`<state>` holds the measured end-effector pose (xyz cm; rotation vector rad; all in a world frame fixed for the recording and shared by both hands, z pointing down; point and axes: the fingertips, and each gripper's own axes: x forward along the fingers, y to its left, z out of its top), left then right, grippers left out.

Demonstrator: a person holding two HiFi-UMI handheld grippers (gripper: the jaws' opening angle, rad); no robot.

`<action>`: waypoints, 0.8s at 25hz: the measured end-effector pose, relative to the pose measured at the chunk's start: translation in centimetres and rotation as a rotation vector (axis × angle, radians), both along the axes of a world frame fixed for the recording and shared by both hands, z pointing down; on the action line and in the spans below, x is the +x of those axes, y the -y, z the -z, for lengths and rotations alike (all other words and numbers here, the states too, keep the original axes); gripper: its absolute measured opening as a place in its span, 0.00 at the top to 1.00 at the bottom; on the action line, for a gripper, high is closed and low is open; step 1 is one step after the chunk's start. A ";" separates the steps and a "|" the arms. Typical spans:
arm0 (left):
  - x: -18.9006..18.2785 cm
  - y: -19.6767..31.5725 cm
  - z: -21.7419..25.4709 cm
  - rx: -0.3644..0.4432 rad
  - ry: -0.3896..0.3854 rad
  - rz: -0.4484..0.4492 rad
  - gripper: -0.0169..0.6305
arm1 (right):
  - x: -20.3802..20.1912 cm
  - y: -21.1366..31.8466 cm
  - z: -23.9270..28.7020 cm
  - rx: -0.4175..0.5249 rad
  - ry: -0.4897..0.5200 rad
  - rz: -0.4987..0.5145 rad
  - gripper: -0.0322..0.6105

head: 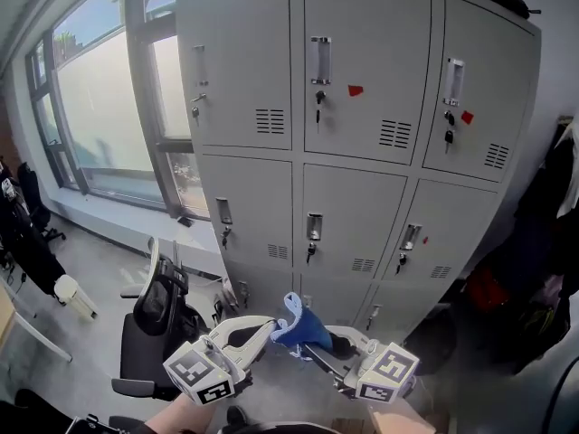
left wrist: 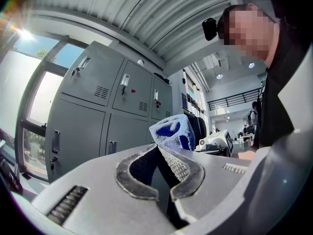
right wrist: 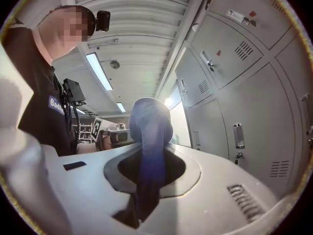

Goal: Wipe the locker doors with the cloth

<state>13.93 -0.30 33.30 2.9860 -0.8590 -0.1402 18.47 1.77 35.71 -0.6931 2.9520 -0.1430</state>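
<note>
A grey bank of lockers (head: 362, 179) fills the wall ahead, its doors fitted with handles, keys and small red tags. Low in the head view a blue cloth (head: 302, 329) is bunched between my two grippers. My left gripper (head: 269, 329) meets it from the left; in the left gripper view its jaws (left wrist: 157, 147) close at the tips under the cloth (left wrist: 172, 131). From the right, my right gripper (head: 318, 345) holds it too. In the right gripper view the cloth (right wrist: 149, 129) runs down between the shut jaws of that gripper (right wrist: 149, 153). Both grippers hang well short of the doors.
A black office chair (head: 158, 319) stands at the lower left before the lockers. Large windows (head: 99, 98) line the left wall. Dark clothing (head: 547, 242) hangs at the right of the lockers. A person's dark-sleeved upper body (right wrist: 39, 106) is close behind the grippers.
</note>
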 end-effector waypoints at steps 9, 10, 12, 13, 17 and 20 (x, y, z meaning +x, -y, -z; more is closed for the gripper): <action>-9.2 6.0 2.7 0.061 -0.027 0.011 0.98 | -6.8 7.1 4.8 0.093 -0.092 -0.079 0.86; -10.4 6.8 3.1 0.069 -0.029 0.008 0.98 | -7.7 8.2 6.0 0.116 -0.107 -0.094 0.86; -11.9 8.3 4.0 0.087 -0.036 -0.001 0.98 | -8.5 10.5 8.7 0.173 -0.147 -0.128 0.86; -12.1 8.9 4.4 0.096 -0.042 -0.007 0.98 | -8.4 11.5 10.1 0.204 -0.172 -0.148 0.86; -17.2 12.2 5.6 0.112 -0.071 -0.039 0.98 | -12.5 16.9 15.0 0.304 -0.271 -0.236 0.86; -22.1 14.6 5.8 0.116 -0.080 -0.049 0.98 | -17.0 20.3 17.8 0.342 -0.317 -0.286 0.86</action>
